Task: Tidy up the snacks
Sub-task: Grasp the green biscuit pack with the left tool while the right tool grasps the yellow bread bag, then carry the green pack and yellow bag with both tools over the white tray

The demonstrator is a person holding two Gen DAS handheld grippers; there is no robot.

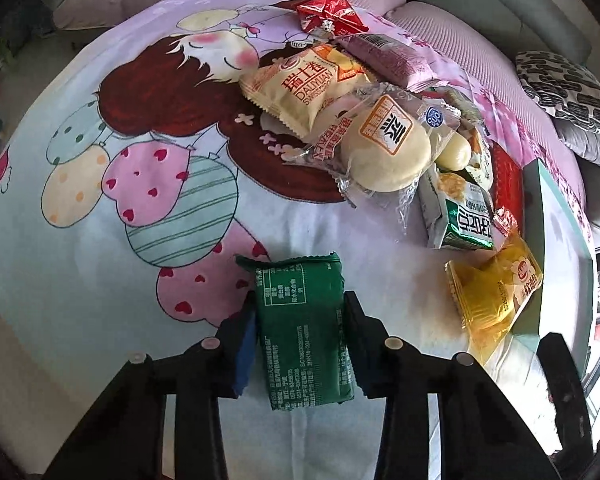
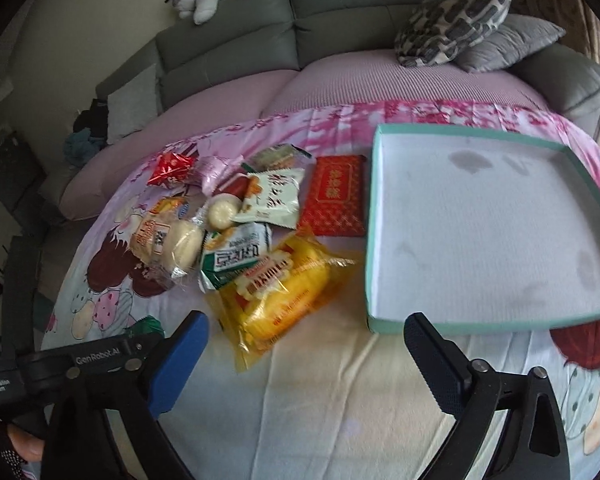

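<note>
Green packet: we have it lying flat on the printed cloth, back side up, apart from the snack pile and nearest to us.
Left gripper: we see its blue pads closed in on the packet's long sides, squeezing the wrapper at its middle; it looks gripped, though not yet lifted.
Right gripper: we hold it wide apart with nothing between the fingers, hovering above bare cloth just short of the yellow packet.
Snack pile: bun in clear wrap, cream Swiss-roll bag, green-and-white packet, red packet and others lie heaped between us and the sofa.
Tray: the teal-rimmed box sits empty just beside the pile, on the right gripper's side.
Doing this step well: we judge the grip should stay central and gentle so the contents do not crush; lift straight up before travelling, carry clear over the yellow packet, and set the green packet into a tray corner.
Risk: a slippery wrapper may slide out if we tilt.
</note>
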